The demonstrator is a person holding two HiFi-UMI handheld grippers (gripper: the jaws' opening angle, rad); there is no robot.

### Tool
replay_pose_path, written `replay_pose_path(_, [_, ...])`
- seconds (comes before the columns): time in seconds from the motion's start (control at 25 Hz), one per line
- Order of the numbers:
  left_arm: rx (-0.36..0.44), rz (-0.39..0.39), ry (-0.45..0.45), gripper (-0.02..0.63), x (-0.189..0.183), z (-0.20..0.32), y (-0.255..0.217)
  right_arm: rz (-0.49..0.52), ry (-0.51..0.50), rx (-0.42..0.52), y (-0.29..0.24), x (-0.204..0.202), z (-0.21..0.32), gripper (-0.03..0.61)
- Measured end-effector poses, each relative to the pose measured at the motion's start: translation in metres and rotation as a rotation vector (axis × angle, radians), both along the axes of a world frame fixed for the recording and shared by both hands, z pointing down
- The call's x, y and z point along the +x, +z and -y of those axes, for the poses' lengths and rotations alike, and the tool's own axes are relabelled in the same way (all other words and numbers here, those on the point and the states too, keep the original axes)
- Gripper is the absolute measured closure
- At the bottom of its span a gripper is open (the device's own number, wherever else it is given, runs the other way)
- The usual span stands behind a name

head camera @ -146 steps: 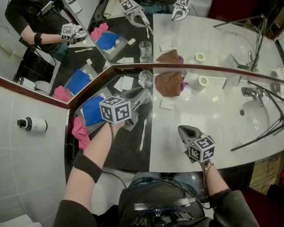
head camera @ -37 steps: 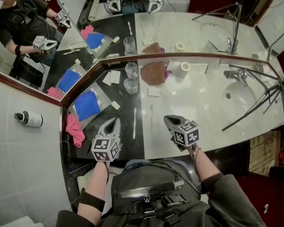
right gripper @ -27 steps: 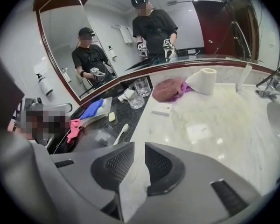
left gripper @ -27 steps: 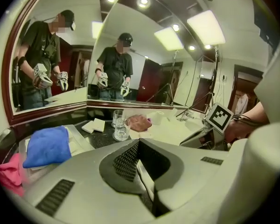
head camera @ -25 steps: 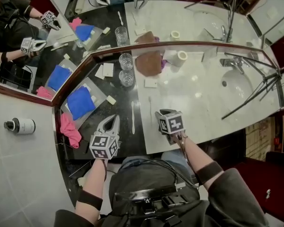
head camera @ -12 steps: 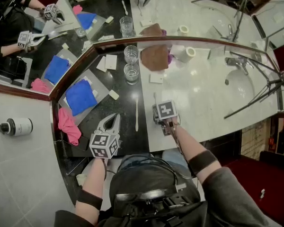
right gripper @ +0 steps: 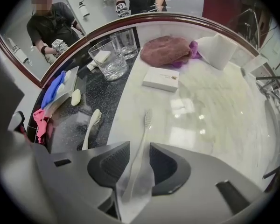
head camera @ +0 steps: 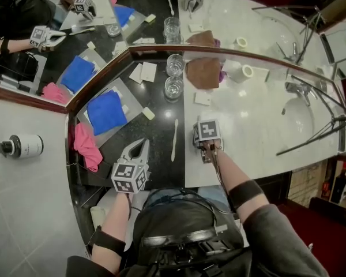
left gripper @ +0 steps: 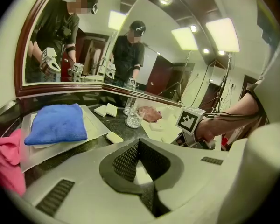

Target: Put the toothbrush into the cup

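A pale translucent toothbrush [right gripper: 141, 141] lies on the white marble counter. Its handle runs between the jaws of my right gripper [right gripper: 137, 148], which points steeply down at it. The jaws have just been closing, but a gap still shows on both sides of the handle. In the head view the marker cube of the right gripper [head camera: 207, 130] hides that toothbrush. A second, cream toothbrush [head camera: 174, 139] lies on the black counter to its left. Two glass cups [head camera: 173, 88] [head camera: 175, 65] stand by the mirror. My left gripper [head camera: 139, 147] hovers shut and empty over the black counter's near edge.
On the left, a tray holds a blue cloth [head camera: 106, 112], with a pink cloth [head camera: 87, 146] beside it and a soap bar [head camera: 148, 113]. A brown cloth [head camera: 203, 73], a small white box [head camera: 202, 98] and a paper roll [head camera: 239, 73] lie near the mirror. The sink [head camera: 303, 120] is at the right.
My right gripper has tipped downward and dropped onto the white counter, so the translucent toothbrush now lies between its jaws. The left gripper has sunk a little and stays shut.
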State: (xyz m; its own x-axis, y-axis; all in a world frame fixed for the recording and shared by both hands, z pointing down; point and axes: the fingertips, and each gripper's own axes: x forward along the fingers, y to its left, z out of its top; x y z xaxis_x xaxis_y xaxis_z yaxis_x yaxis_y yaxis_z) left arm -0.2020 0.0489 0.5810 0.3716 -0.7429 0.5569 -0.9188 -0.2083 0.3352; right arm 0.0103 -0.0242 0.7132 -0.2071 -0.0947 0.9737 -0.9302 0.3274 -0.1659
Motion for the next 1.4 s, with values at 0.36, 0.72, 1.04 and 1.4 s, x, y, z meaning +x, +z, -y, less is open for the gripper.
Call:
replay_pose_path(0.36, [-0.016, -0.003, -0.001, 0.612, 0.007, -0.004, 0.008, -0.037, -0.036, 0.018, 0.001, 0.004, 0.002, 0.502])
replay_pose_path(0.72, [-0.020, 0.003, 0.018, 0.612, 0.016, -0.010, 0.007, -0.003, -0.055, 0.027, -0.001, 0.004, -0.001, 0.529])
replay_pose_path(1.04, [-0.004, 0.006, 0.003, 0.612, 0.019, -0.008, 0.004, 0.054, -0.118, 0.082, -0.017, 0.000, 0.001, 0.529])
replay_pose_path(1.4, [0.014, 0.010, -0.016, 0.612, 0.035, -0.005, -0.005, 0.148, -0.173, 0.141, -0.048, 0.008, 0.007, 0.526])
